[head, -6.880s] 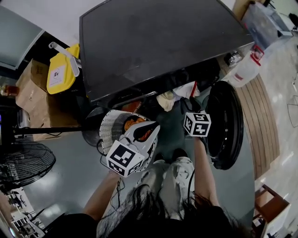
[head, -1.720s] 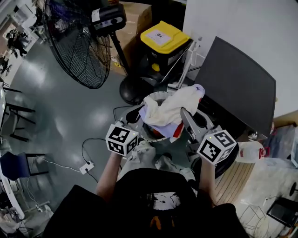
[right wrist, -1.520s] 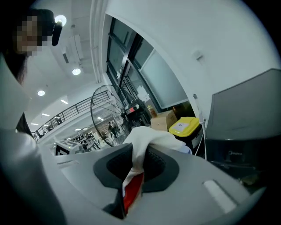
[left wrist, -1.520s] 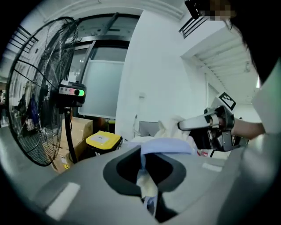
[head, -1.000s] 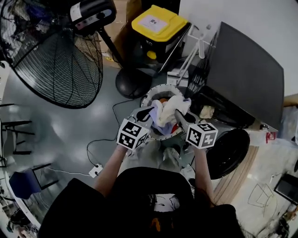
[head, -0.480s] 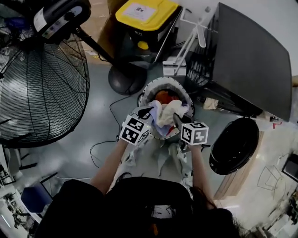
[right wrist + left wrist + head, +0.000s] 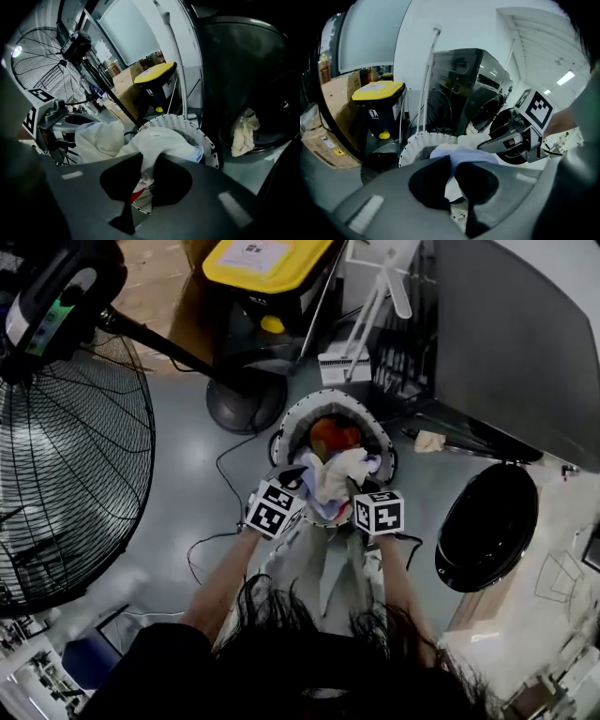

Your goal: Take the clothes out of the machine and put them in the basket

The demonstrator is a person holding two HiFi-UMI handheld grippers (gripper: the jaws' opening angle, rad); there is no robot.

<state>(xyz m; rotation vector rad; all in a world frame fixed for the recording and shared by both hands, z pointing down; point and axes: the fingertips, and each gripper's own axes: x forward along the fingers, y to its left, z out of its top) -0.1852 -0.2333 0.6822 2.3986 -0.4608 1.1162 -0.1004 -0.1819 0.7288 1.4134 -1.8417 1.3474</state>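
Basket point(image 7: 279, 435) holds orange clothes point(image 7: 328, 435); fingers of left gripper point(image 7: 452, 163) and right gripper point(image 7: 149, 163) clench white laundry point(image 7: 330, 476).

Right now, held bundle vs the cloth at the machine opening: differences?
The bundle is large, white and pale blue; the door cloth is small and cream. The left gripper and right gripper pinch the bundle over the basket; nothing holds the door cloth, which sits at the machine. Both are crumpled fabric.

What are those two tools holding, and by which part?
A bundle of clothes above the basket: left tool pinches a pale-blue fold, right tool a white fold.
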